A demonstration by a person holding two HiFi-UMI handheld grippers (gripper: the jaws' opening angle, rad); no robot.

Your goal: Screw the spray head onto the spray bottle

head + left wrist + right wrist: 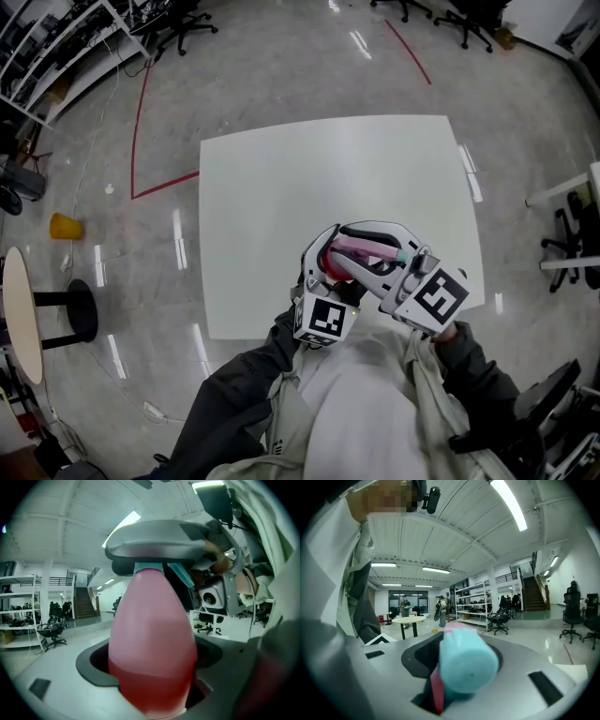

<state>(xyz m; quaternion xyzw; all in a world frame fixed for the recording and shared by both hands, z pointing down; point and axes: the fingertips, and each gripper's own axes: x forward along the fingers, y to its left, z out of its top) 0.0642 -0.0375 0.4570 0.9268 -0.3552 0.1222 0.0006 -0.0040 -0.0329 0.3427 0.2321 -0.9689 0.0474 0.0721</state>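
Observation:
In the head view, a pink spray bottle (359, 247) with a teal spray head (401, 253) hangs just above the near edge of the white table (328, 178), close to the person's body. My left gripper (325, 264) is closed round the bottle's wide lower end. In the left gripper view, the bottle (152, 639) fills the space between the jaws, and my right gripper (159, 541) crosses its neck. In the right gripper view, the teal spray head (466, 663) sits between the jaws, with a strip of the pink bottle (436, 691) beside it. My right gripper (397, 255) is shut on that head.
The table stands on a glossy grey floor marked with red tape lines (139, 122). On the floor to the left are a yellow object (64, 226), a round side table (21, 314) and a black stool (82, 309). Office chairs (183, 23) and shelves (56, 47) line the far side.

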